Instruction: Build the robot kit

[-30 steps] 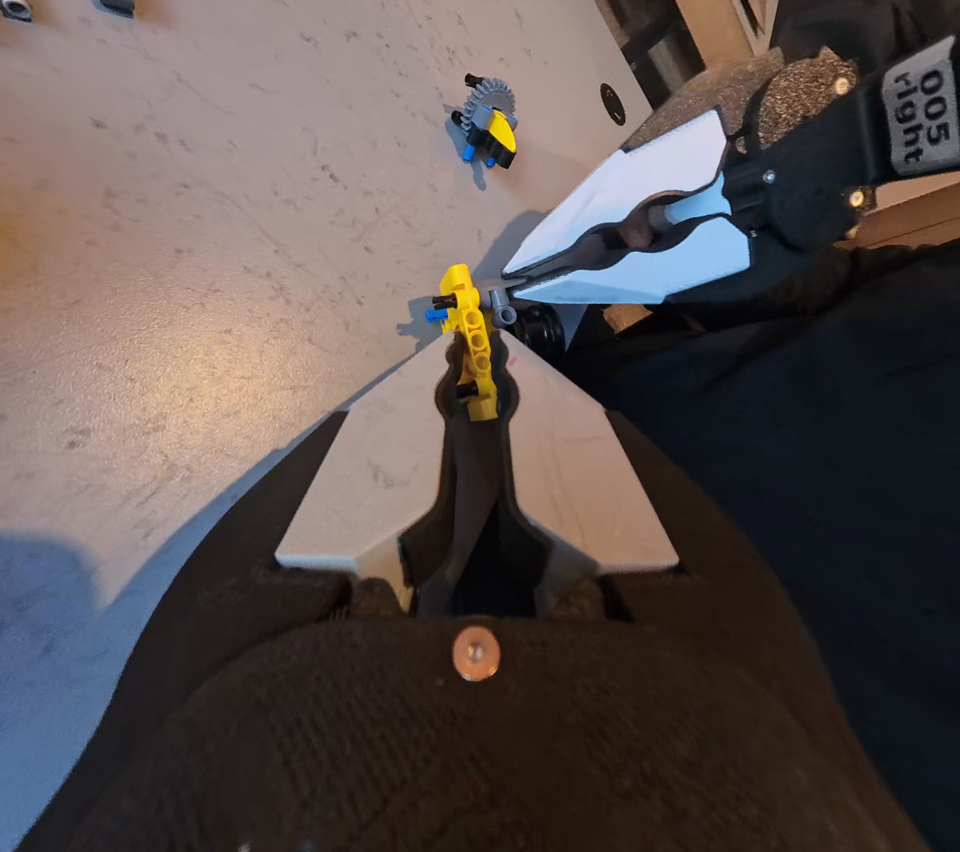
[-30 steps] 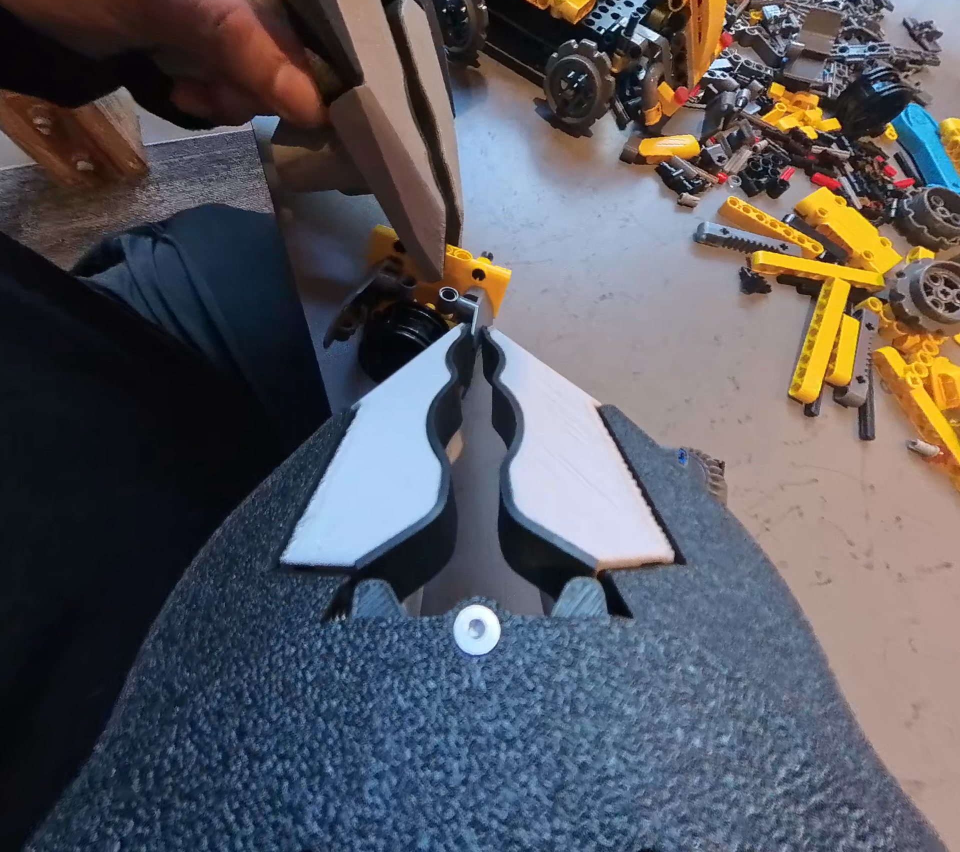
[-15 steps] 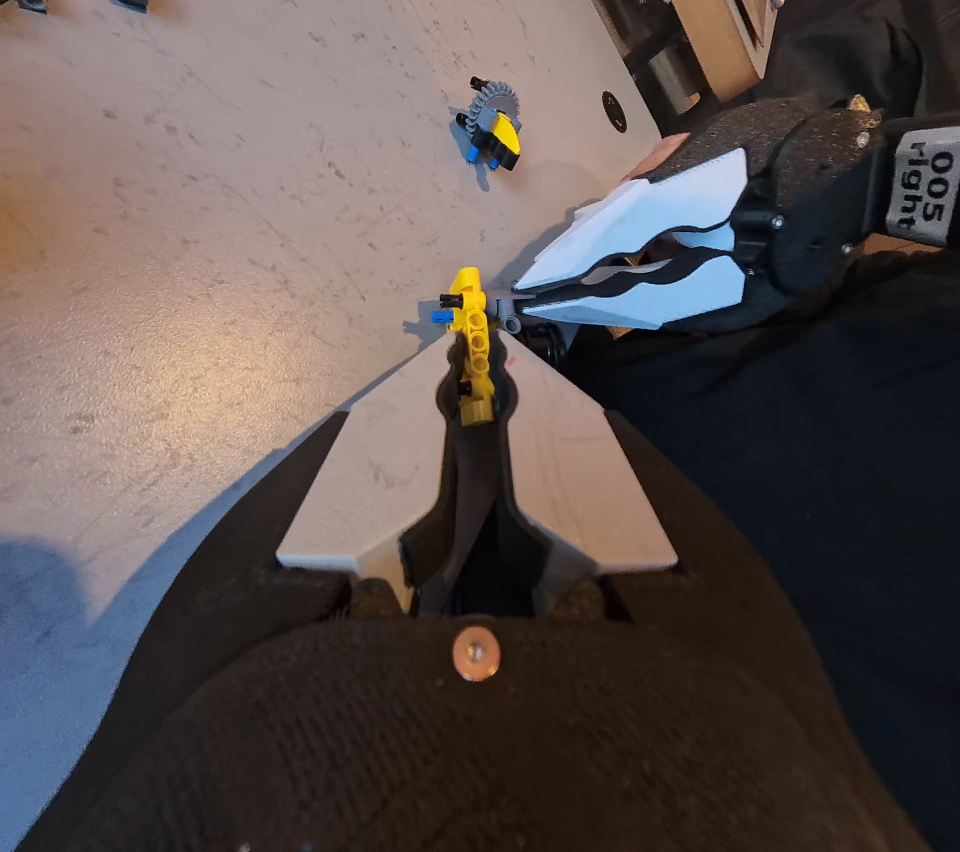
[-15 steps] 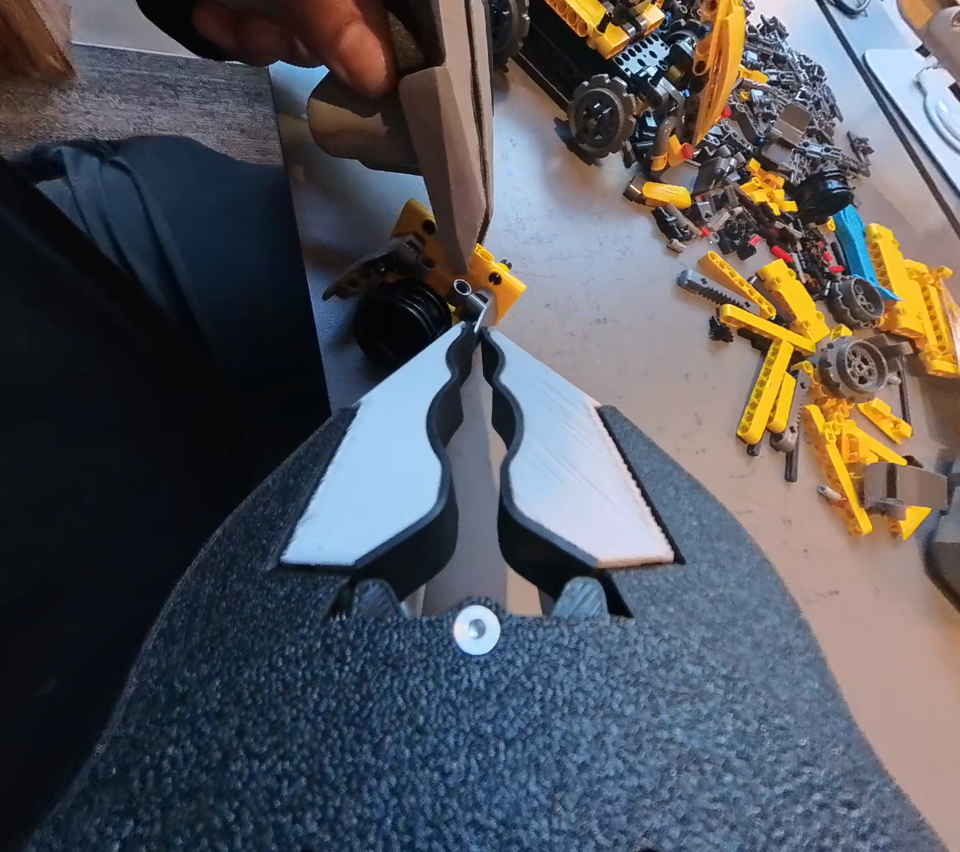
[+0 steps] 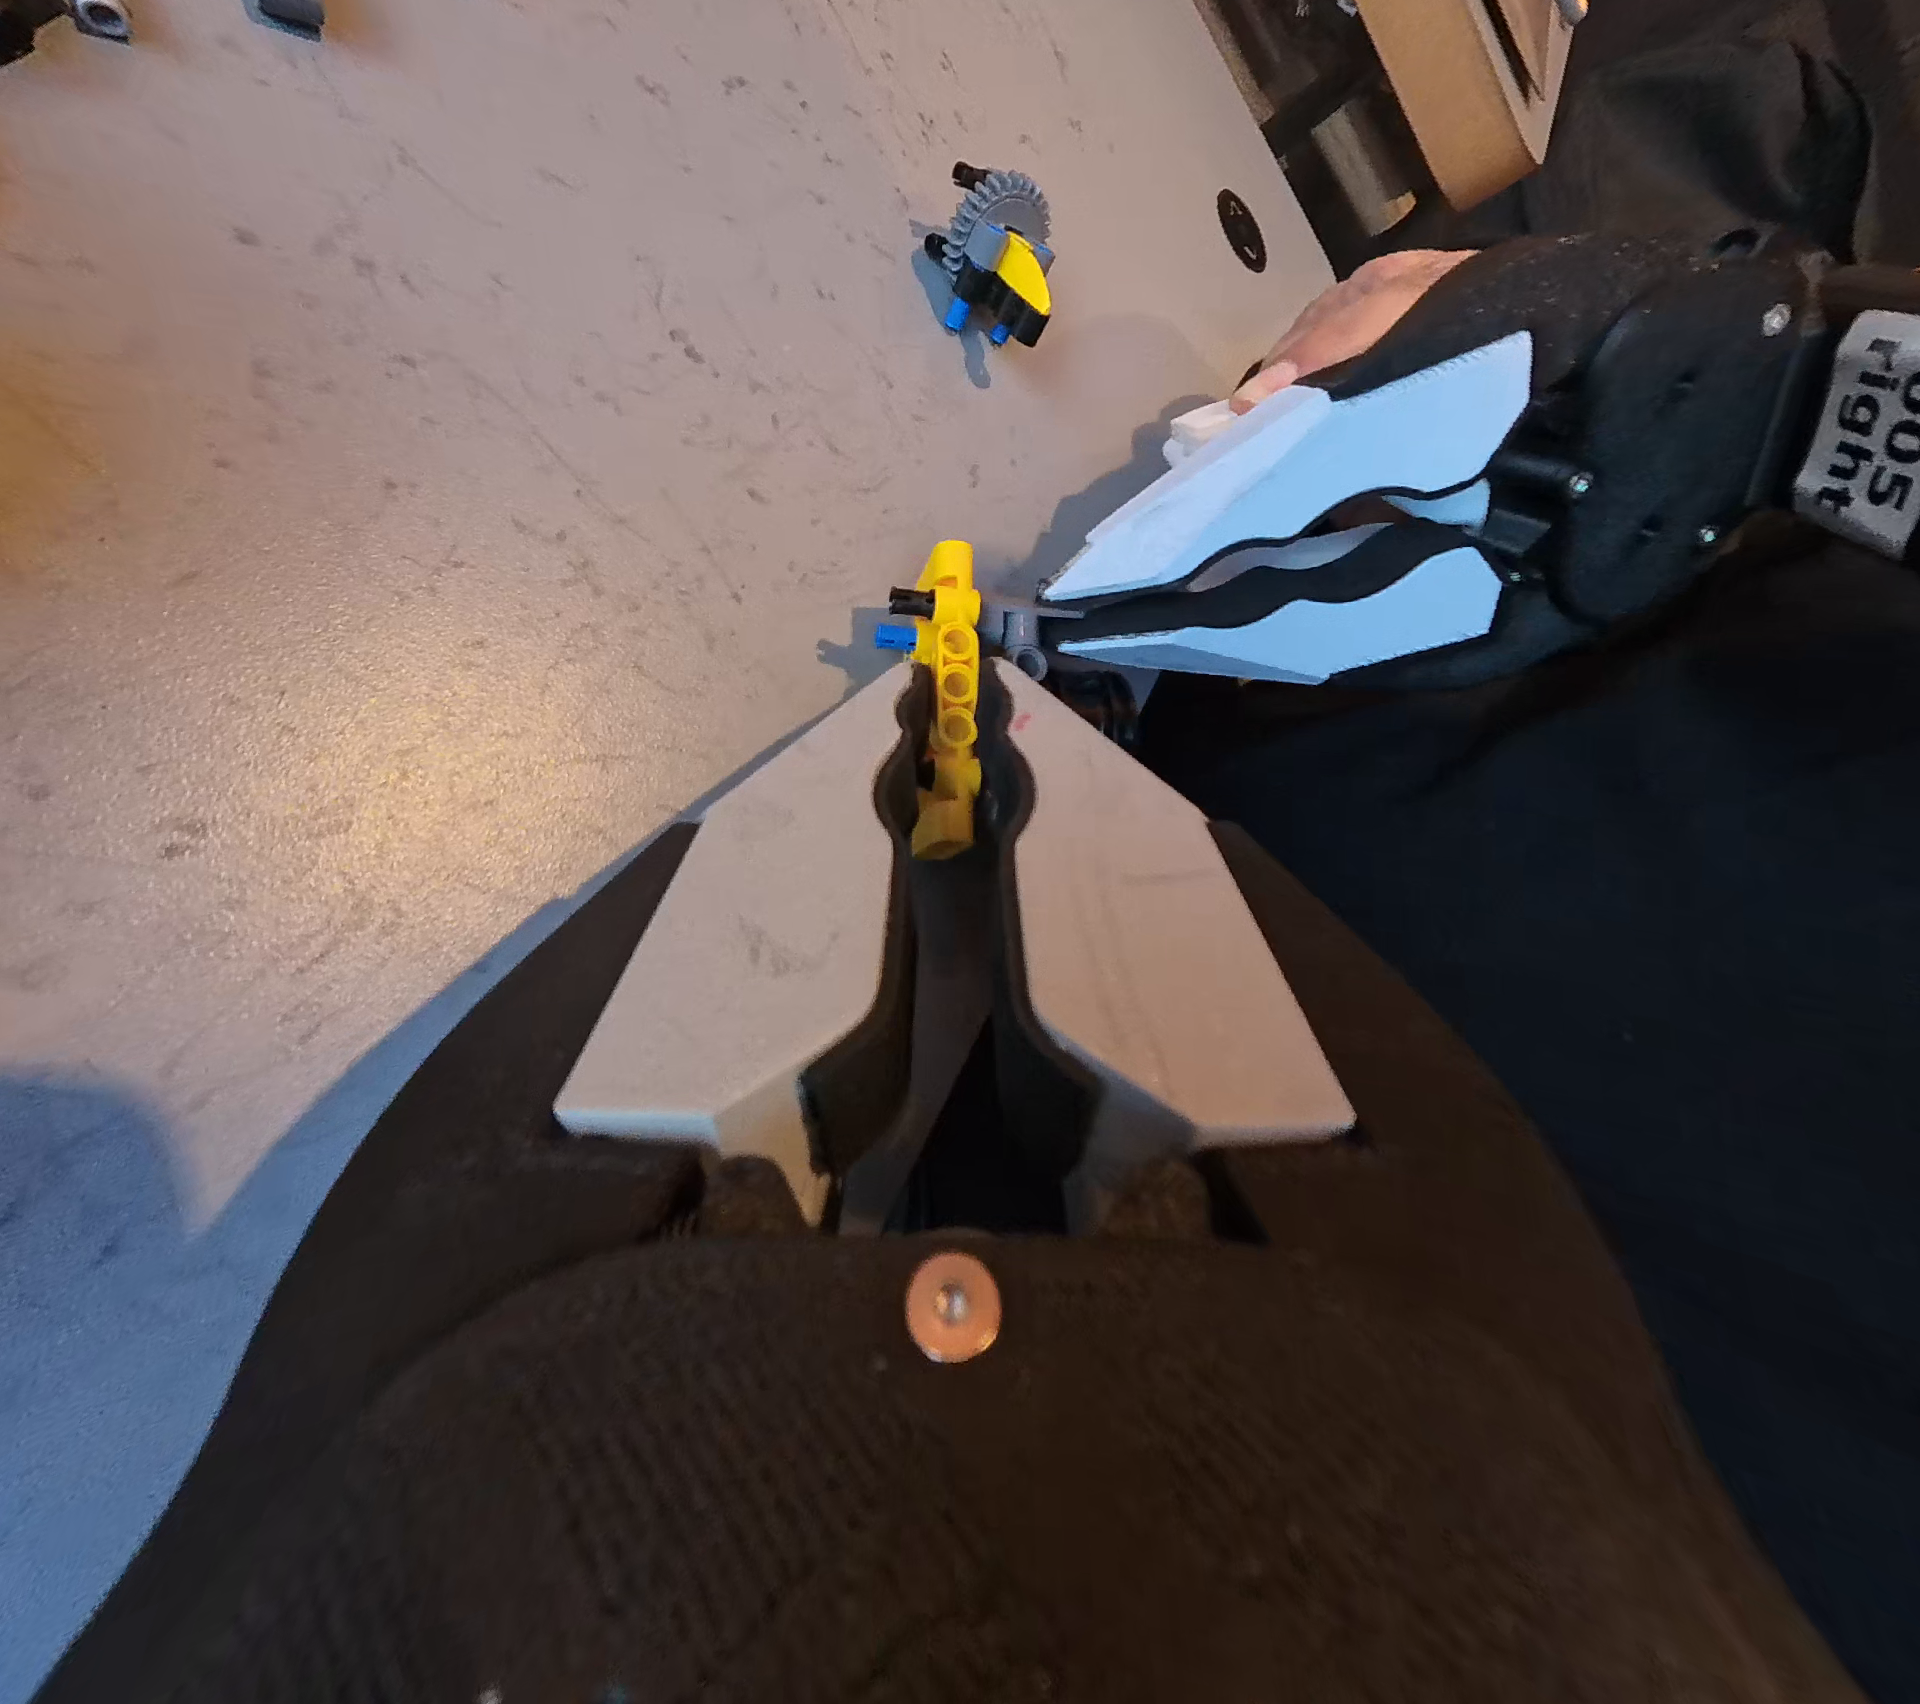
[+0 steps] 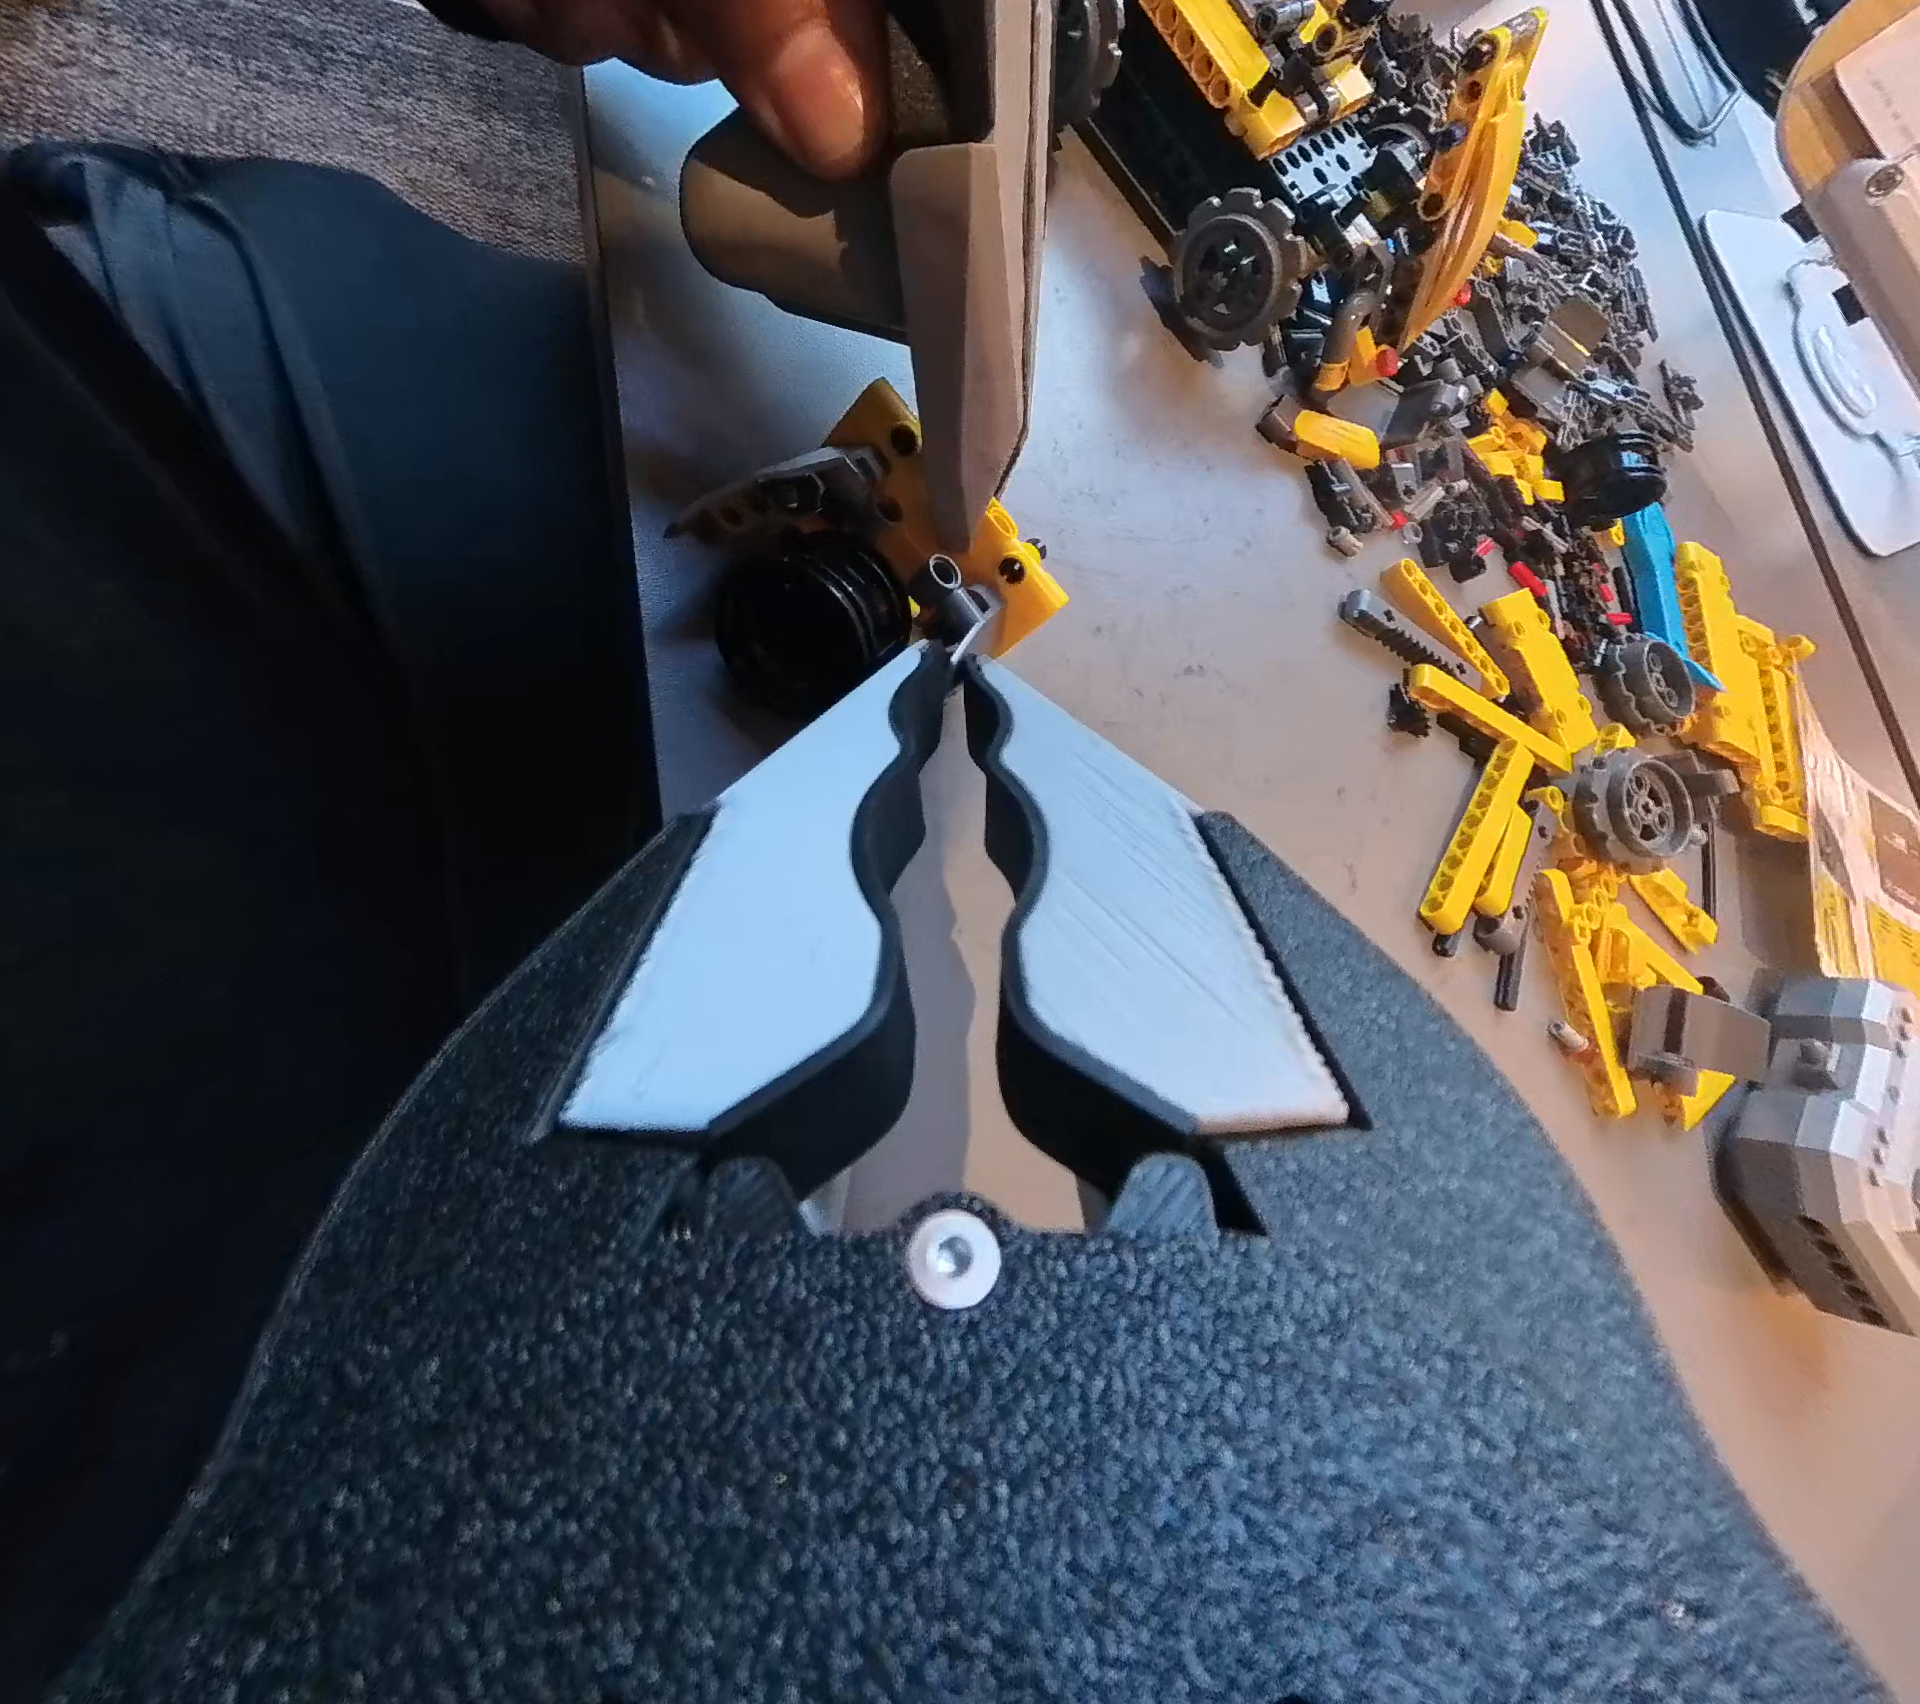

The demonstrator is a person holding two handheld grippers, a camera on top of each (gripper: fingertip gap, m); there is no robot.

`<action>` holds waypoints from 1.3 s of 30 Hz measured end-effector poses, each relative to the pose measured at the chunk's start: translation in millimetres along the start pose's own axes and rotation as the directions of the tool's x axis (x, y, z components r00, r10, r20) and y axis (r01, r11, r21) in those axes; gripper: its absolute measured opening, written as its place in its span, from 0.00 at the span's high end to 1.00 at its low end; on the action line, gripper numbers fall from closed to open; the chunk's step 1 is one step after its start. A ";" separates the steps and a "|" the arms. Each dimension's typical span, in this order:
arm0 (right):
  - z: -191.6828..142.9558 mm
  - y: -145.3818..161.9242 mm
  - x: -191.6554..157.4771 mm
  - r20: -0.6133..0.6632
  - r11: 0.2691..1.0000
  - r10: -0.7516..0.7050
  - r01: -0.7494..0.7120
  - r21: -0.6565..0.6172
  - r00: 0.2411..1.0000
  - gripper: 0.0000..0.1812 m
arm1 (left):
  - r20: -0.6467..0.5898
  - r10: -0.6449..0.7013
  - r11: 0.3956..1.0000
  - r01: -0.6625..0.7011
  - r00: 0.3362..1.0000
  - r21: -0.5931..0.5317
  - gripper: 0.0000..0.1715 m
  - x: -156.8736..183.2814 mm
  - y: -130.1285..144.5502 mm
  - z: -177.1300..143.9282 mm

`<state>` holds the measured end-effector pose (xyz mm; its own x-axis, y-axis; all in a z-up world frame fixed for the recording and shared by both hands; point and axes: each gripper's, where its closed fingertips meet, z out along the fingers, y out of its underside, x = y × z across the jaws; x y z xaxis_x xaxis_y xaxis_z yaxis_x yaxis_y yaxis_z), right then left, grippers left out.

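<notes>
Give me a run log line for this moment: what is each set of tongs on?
left tongs: shut on yellow beam piece | right tongs: shut on small grey connector at the beam's side | table: loose yellow parts

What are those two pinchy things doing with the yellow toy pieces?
A person holds a tool in each hand. The left tool is shut on a small yellow building-toy piece near the table edge. The right tool pinches a little grey peg right against that piece. A half-built yellow vehicle and loose parts lie beyond.
</notes>
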<state>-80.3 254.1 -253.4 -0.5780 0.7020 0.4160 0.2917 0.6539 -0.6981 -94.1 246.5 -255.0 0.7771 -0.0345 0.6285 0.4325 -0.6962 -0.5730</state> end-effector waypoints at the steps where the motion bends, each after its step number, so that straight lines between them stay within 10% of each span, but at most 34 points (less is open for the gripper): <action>1: 0.0 0.0 -0.1 -0.001 1.000 -0.004 0.004 -0.001 1.000 0.98 | -0.001 -0.001 1.000 0.001 1.000 0.002 0.96 0.1 0.0 0.1; 18: 0.5 -1.7 -1.4 0.048 0.993 -0.115 0.115 0.004 0.992 0.97 | -0.016 0.002 1.000 -0.002 1.000 0.010 0.96 -0.8 -0.5 -0.7; 24: -14.6 -12.3 15.6 0.107 0.987 0.050 -0.066 0.145 0.993 0.83 | -0.271 -0.137 0.990 0.130 0.953 -0.044 0.96 9.1 -10.6 -5.5; 35: -13.7 7.1 -2.9 0.195 0.953 -0.304 0.299 0.053 0.932 0.63 | -0.304 0.000 0.968 -0.077 0.953 -0.240 0.96 -1.2 -10.4 7.0; 39: -3.5 0.4 -6.0 0.143 0.890 -0.456 0.453 0.049 0.879 0.64 | -0.340 -0.144 0.937 0.018 0.929 -0.348 0.97 -3.1 -6.2 10.9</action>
<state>-74.1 251.2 -254.1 -0.7496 0.2787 0.6003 -0.0396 0.8865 -0.4610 -94.2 258.7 -259.1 0.5042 -0.1754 0.8456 0.2602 -0.9028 -0.3424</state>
